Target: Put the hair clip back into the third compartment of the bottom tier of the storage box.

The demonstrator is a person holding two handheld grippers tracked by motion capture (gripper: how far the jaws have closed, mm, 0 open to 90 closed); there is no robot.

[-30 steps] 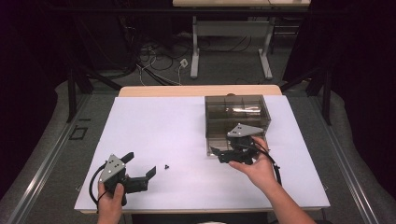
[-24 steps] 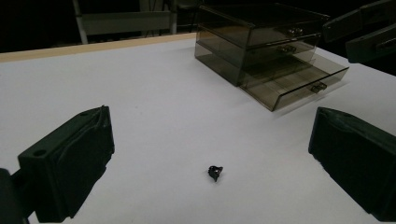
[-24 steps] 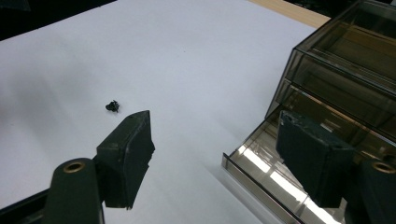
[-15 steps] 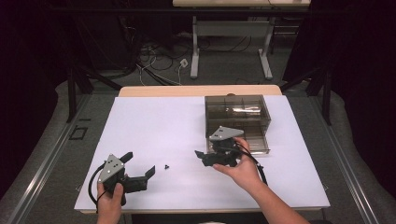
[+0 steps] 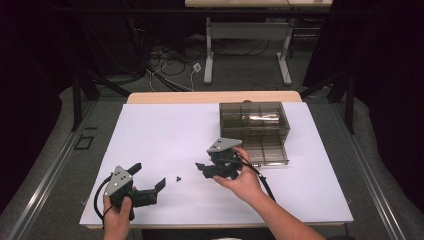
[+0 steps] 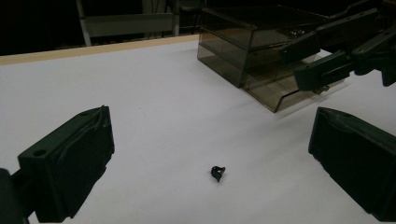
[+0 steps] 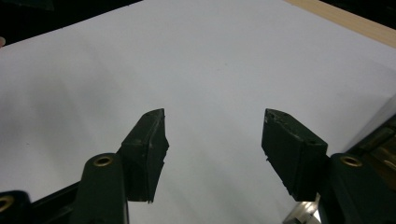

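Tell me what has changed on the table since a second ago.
The right gripper has moved left, away from the drawer box and toward the small black part; its jaws have just been closing a bit, nothing between them. The left gripper, the part and the box with its open drawer stayed put.

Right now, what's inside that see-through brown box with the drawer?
The box has dividers inside. Its bottom drawer is pulled out, and its compartments look empty. Glare and tinted walls hide the upper part, so small things there can't be ruled out.
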